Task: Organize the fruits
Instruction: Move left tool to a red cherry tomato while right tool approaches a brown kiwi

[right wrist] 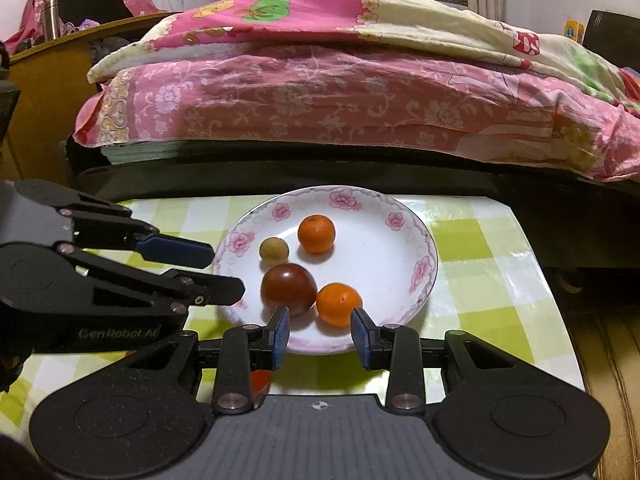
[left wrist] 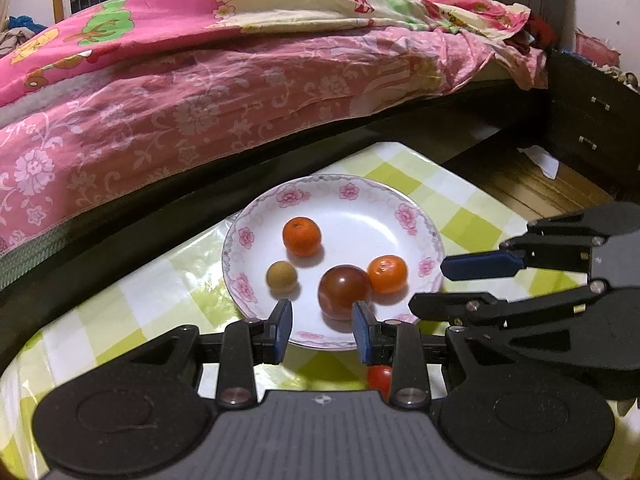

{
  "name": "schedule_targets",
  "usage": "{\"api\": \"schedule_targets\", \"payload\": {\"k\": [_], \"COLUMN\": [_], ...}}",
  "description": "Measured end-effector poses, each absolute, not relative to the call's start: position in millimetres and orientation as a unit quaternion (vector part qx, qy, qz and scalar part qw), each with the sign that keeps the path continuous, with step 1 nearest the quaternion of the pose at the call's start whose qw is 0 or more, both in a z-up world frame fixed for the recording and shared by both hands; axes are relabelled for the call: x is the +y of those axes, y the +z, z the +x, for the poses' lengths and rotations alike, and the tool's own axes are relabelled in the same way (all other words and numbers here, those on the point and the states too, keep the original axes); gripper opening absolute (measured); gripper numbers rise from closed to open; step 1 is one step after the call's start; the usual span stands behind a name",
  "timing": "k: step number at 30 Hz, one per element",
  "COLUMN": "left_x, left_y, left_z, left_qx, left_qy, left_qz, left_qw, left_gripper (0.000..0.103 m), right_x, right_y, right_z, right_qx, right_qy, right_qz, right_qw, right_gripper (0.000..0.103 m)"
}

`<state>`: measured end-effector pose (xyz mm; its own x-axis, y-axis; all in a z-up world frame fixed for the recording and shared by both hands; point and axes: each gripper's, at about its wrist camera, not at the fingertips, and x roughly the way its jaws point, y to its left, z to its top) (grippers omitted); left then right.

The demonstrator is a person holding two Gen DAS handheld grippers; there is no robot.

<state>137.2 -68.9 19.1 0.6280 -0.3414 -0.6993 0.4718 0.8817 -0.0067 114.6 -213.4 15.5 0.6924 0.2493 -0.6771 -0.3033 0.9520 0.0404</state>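
A white plate with pink flowers (left wrist: 404, 216) (right wrist: 400, 240) sits on the checked table. It holds two oranges (left wrist: 302, 236) (left wrist: 387, 274), a dark red round fruit (left wrist: 344, 290) (right wrist: 288, 286) and a small tan fruit (left wrist: 282, 276) (right wrist: 274, 249). My left gripper (left wrist: 322, 330) hovers open over the plate's near rim, nothing between its fingers. My right gripper (right wrist: 320, 338) is open too, just short of the nearer orange (right wrist: 339, 304). Each gripper shows in the other's view (left wrist: 428, 284) (right wrist: 226, 272). A small red fruit (left wrist: 378, 378) (right wrist: 260, 384) lies on the table, partly hidden beneath the grippers.
A bed with pink floral bedding (left wrist: 200, 100) (right wrist: 340, 92) runs close behind the table, its dark frame just past the plate. The green-and-white tablecloth (left wrist: 120, 320) (right wrist: 500, 280) ends at the right, above a wooden floor (left wrist: 532, 188). A dark drawer cabinet (left wrist: 592, 120) stands far right.
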Motion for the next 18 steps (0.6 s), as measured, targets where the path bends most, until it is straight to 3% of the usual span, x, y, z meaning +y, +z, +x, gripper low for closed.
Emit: {"api": "schedule_targets", "payload": {"k": [18], "left_x": [-48.8], "left_y": [28.4], "left_z": [82.6], "left_qx": [0.379], "left_qy": [-0.241], "left_qz": [0.115], "left_qw": [0.886], "left_gripper": [0.041], "right_x": [-187.1], "right_y": [24.2], "right_z": [57.1], "right_qx": [0.383], "right_qy": [0.174], "right_qz": [-0.064], "right_qw": [0.905], "right_gripper": [0.032]}}
